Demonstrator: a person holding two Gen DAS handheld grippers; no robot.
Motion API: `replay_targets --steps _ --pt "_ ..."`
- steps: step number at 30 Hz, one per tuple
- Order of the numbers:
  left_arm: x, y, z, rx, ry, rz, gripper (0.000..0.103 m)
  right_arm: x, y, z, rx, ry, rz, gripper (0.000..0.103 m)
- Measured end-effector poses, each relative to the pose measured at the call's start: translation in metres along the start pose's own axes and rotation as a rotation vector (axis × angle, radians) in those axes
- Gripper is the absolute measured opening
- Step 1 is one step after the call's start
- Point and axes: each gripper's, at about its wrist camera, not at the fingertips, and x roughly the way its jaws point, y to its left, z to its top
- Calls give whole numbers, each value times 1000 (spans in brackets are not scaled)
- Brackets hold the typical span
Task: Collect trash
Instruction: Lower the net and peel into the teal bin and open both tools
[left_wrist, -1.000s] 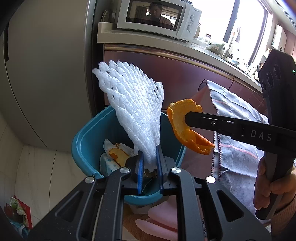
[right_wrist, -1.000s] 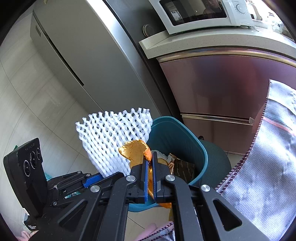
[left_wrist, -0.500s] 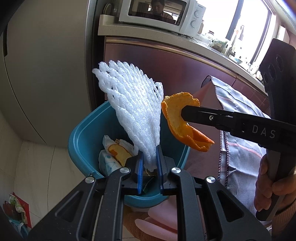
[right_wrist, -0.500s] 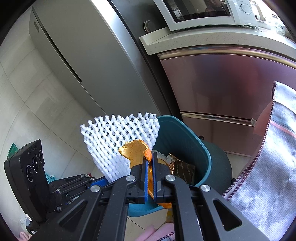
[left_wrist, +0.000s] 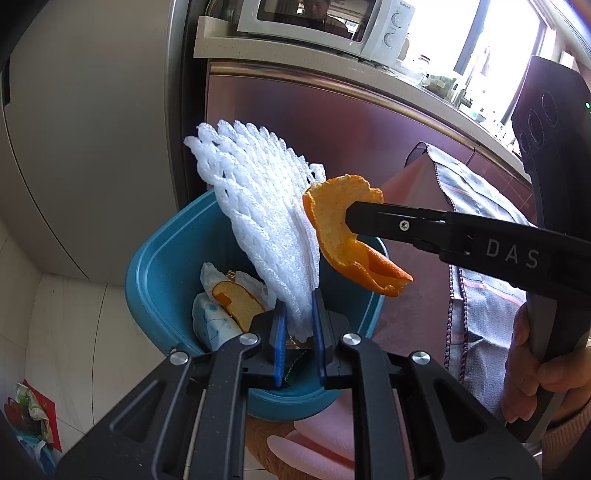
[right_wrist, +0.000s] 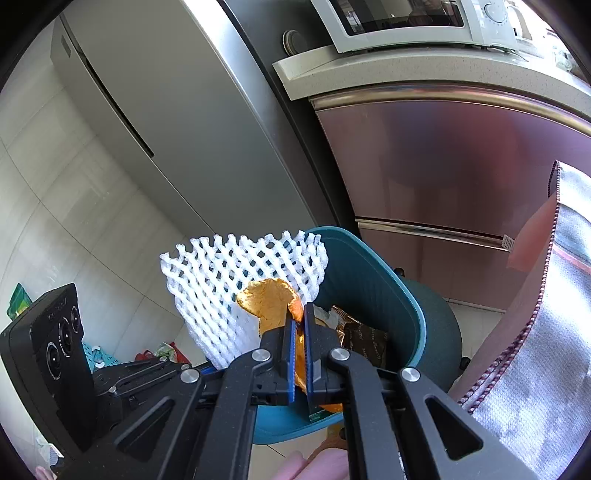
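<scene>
While each hand-held gripper (left_wrist: 297, 325) pinches trash, foam net (left_wrist: 258, 206), orange peel (left_wrist: 343, 236), above bin (left_wrist: 155, 266).

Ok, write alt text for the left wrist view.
The left gripper pinches a white foam fruit net above a blue bin of trash, while the right gripper holds an orange peel beside it.

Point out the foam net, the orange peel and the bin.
foam net (left_wrist: 258, 206): left wrist view, middle of the mesh.
orange peel (left_wrist: 332, 229): left wrist view, inner curve.
bin (left_wrist: 155, 266): left wrist view, left rim.
</scene>
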Motion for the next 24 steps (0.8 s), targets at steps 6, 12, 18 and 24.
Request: replay_targets --steps 6,12,18,24 --pt "8 0 -1 -2 14 -2 13 9 -3 0 6 24 -11 3" --pt "15 -1 -2 -1 31 -4 14 14 -6 1 22 43 -20 4" --pt "24 -2 -3 -5 56 -17 14 18 -8 0 38 63 -31 6" --pt "34 -2 -4 -13 79 -25 14 18 -10 -2 46 68 -38 9"
